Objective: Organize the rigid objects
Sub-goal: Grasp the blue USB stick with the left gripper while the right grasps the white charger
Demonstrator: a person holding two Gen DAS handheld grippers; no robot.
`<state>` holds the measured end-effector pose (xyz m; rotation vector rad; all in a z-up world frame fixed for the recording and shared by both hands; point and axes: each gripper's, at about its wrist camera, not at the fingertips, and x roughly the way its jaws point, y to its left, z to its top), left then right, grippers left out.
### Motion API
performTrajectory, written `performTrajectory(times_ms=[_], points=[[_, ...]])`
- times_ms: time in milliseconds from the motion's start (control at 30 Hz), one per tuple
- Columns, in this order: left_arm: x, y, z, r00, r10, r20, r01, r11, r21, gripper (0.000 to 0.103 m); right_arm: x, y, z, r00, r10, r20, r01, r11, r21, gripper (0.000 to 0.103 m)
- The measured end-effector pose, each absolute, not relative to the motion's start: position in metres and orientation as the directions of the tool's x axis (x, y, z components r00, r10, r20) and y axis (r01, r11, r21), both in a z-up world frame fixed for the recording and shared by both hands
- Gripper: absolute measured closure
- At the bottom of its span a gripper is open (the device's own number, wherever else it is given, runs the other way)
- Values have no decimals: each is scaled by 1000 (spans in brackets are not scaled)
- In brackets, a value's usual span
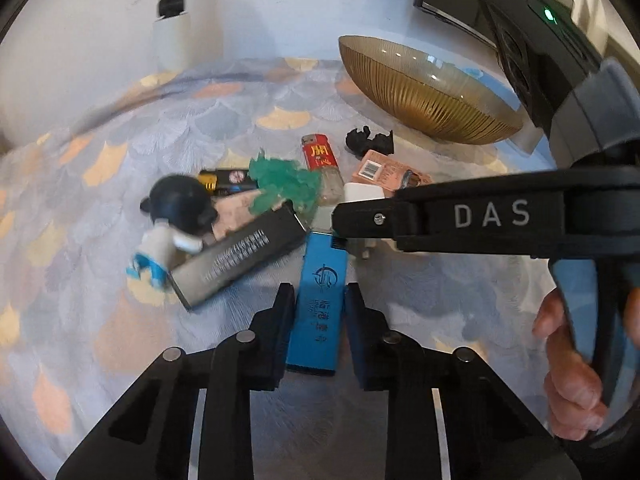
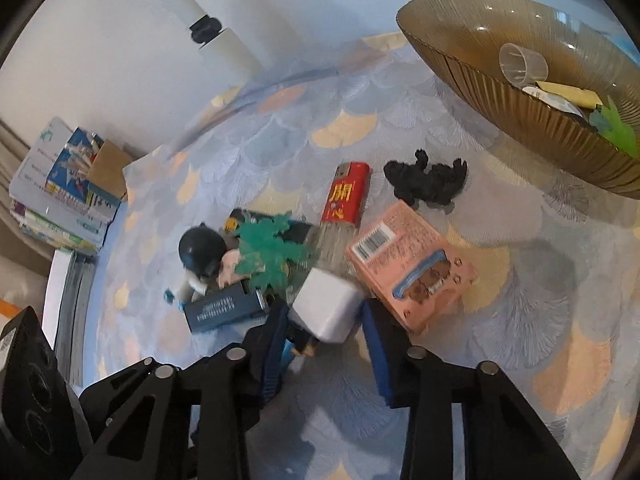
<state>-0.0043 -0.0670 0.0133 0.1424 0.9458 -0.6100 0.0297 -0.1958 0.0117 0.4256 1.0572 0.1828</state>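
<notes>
A pile of small objects lies on the patterned cloth. My left gripper point(image 1: 320, 304) is shut on a blue lighter point(image 1: 318, 300), its pads on both sides. My right gripper point(image 2: 326, 328) is around a white charger block point(image 2: 326, 306); its jaws stand slightly apart from the block's sides. In the left wrist view that gripper point(image 1: 340, 216) reaches in from the right over the charger point(image 1: 362, 192). Nearby lie a red lighter point(image 2: 346, 196), a pink box point(image 2: 412, 264), a black figure point(image 2: 426, 180), a green plastic plant point(image 2: 272, 254), a dark box point(image 1: 240, 256) and a black-headed toy figure point(image 1: 176, 220).
An amber ribbed glass bowl point(image 2: 520, 92) stands at the back right and holds a clear cup point(image 2: 522, 62), a yellow packet and green bits. Stacked books point(image 2: 64, 192) sit off the cloth's left edge. A white wall and pipe rise behind.
</notes>
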Motion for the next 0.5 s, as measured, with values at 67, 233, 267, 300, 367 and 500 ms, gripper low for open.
performTrajectory(times_ms=[67,233,267,300,367,500], points=[[-13,-60,13,443,-417,-793,509,846,-160,81,22,-201,10,464,394,-793,14,892,451,71],[-32,-33,12,459,-409,-789,390,890,-235,81,-7,-209,10,383,449,-807,-129,891,434,71],[-35,-29,11,458,-419,-784,381,889,-252,81,-12,-214,11,385,435,-814,-136,899,416,71],[-37,-27,11,456,-426,-781,378,888,-263,81,-18,-219,14,395,413,-821,-144,910,388,71],[-39,-28,11,456,-426,-781,376,888,-265,81,-24,-225,19,409,380,-830,-146,925,351,71],[-42,-33,11,458,-410,-789,390,890,-236,80,-28,-218,33,425,375,-824,-227,925,304,34]])
